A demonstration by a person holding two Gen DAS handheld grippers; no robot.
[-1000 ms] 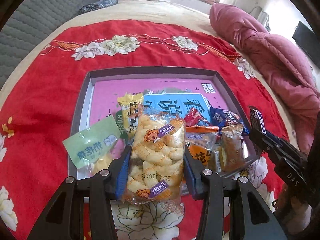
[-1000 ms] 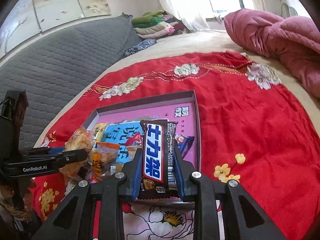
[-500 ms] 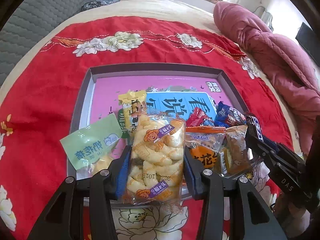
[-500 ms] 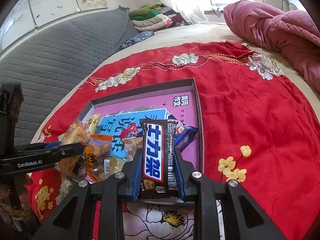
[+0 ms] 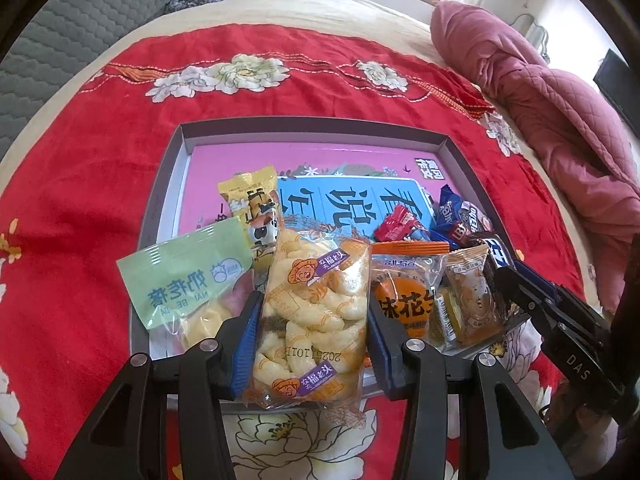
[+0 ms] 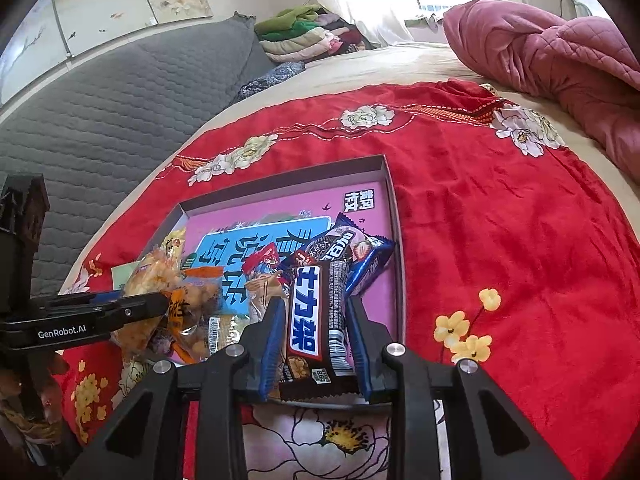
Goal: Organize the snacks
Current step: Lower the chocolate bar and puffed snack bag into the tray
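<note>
Left wrist view showed our left gripper [image 5: 314, 320] closed on a clear bag of puffed snacks [image 5: 316, 304], its blue pads pressing both long sides of the bag over the near edge of the grey box [image 5: 308, 128]. The box sat on a red flowered cloth [image 5: 80, 160] and held a pink and blue book [image 5: 320, 160] on its floor. At ten o'clock from the bag lay a green milk-candy packet [image 5: 188, 276], at eleven a yellow packet with a cow [image 5: 252, 204]. At three o'clock we saw an orange-topped pastry packet [image 5: 408, 280], and beyond it, toward one o'clock, a small red candy wrapper [image 5: 396, 224] and a blue biscuit pack [image 5: 456, 216].

In the right wrist view our right gripper [image 6: 314, 336] had the dark chocolate bar [image 6: 310, 316] between its fingers, at the near right part of the box [image 6: 384, 168]. Its jaws were opening; a gap showed beside each pad [image 6: 360, 352], so we could not tell that they still pressed it. The blue biscuit pack [image 6: 360, 256] lay at one o'clock from the bar. The left gripper [image 6: 132, 306] came in at nine o'clock with the puffed snack bag [image 6: 156, 280].
</note>
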